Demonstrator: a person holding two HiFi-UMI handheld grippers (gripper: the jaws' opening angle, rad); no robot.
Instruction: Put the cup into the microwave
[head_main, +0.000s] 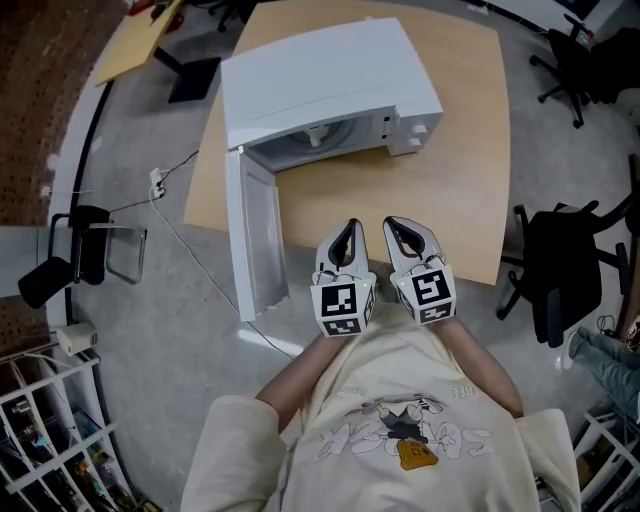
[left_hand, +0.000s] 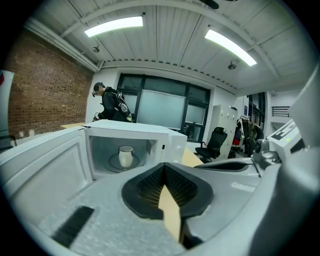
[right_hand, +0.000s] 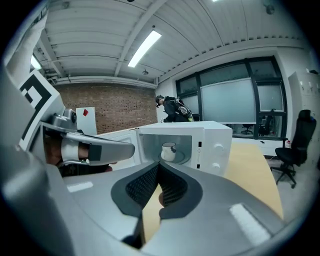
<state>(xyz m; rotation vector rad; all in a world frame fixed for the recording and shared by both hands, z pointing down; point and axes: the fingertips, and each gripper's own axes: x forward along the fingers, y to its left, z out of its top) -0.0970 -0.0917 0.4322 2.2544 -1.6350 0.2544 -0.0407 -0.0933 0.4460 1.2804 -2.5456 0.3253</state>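
The white microwave (head_main: 320, 75) stands on the wooden table (head_main: 440, 200) with its door (head_main: 255, 240) swung wide open to the left. Inside it the white cup (head_main: 318, 136) sits upright on the turntable; the cup (left_hand: 125, 155) is small in the left gripper view, and the right gripper view also has the cup (right_hand: 169, 150) in sight. Both grippers hover side by side over the table's near edge, well short of the microwave. My left gripper (head_main: 347, 228) is shut with nothing in it, its tips (left_hand: 164, 167) meeting. My right gripper (head_main: 400, 226) is likewise shut and empty.
Black office chairs (head_main: 565, 270) stand to the right of the table, and another chair (head_main: 85, 250) is on the floor at left. A cable (head_main: 190, 250) trails across the grey floor near the open door. A person (left_hand: 111, 104) stands far behind the microwave.
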